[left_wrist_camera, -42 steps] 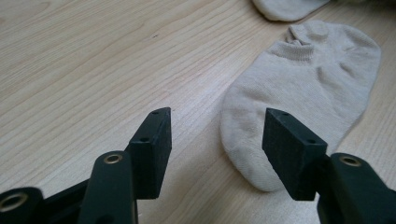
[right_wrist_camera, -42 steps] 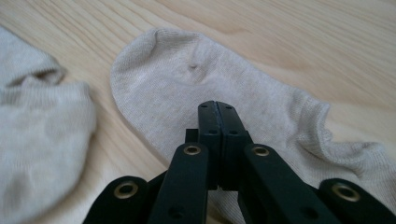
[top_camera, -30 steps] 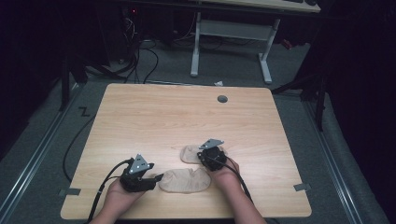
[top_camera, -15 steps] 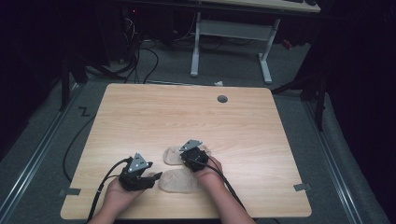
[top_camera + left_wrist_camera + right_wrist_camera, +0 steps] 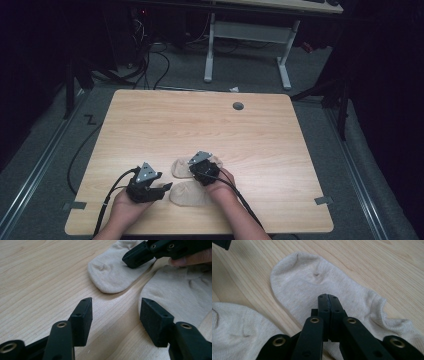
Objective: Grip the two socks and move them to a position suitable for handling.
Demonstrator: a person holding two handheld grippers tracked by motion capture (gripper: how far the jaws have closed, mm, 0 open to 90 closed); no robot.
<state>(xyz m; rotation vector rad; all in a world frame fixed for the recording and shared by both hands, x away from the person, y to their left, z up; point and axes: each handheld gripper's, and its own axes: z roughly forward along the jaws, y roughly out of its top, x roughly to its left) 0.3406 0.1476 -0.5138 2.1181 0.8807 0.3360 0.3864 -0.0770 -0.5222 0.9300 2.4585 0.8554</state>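
Beige knit socks (image 5: 312, 285) are light and limp: right gripper (image 5: 328, 298) closed, probably pinching the far one; left gripper (image 5: 115, 312) open; grab the cuff.

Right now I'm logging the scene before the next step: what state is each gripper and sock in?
left gripper: open, over bare table, holding nothing.
right gripper: shut, its tip over the far sock.
far sock: lying flat, toe rounded.
near sock: lying flat, beside the far sock.
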